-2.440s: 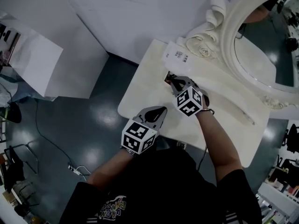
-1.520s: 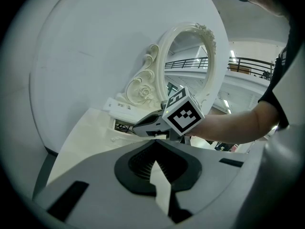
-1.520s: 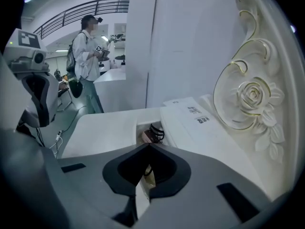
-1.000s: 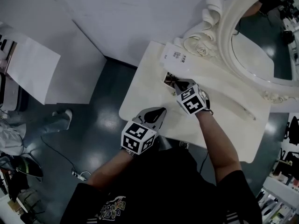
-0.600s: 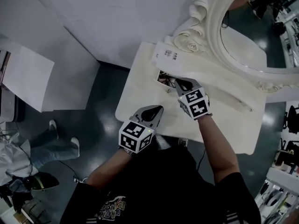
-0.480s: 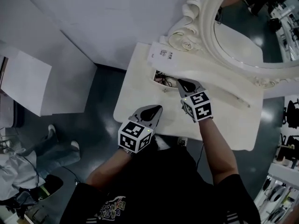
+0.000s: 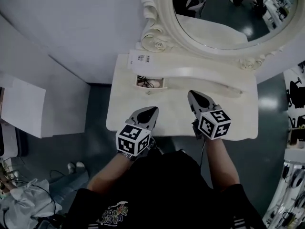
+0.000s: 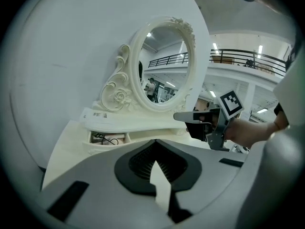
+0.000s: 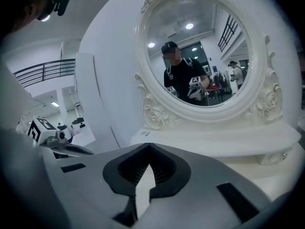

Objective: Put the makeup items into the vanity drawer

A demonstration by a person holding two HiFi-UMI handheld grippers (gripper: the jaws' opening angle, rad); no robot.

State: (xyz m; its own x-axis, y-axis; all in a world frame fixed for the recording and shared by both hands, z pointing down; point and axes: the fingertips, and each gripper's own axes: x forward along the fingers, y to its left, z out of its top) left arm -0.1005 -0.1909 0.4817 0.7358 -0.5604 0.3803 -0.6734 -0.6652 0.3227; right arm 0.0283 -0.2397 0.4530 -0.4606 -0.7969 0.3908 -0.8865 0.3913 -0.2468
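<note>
The cream vanity table (image 7: 176, 120) has a small drawer (image 7: 150, 82) standing open at its back left, with dark, tangled items inside. The drawer (image 8: 107, 138) also shows in the left gripper view. My left gripper (image 7: 147, 112) hovers over the table's front left, short of the drawer, shut with nothing in it (image 8: 155, 149). My right gripper (image 7: 195, 97) is over the table's middle right, away from the drawer, also shut and empty (image 9: 148, 149). Each gripper appears in the other's view: the right gripper (image 8: 183, 117) and the left gripper (image 9: 71, 149).
An oval mirror (image 7: 224, 13) in a carved cream frame stands at the table's back above a raised shelf (image 7: 200, 73). A printed label (image 7: 140, 58) lies on the shelf's left end. A white box (image 7: 21, 106) stands on the dark floor to the left.
My right gripper has drawn back from the open drawer, to the right and toward me. The left gripper has stayed near the front edge. The head view has swung to face the mirror.
</note>
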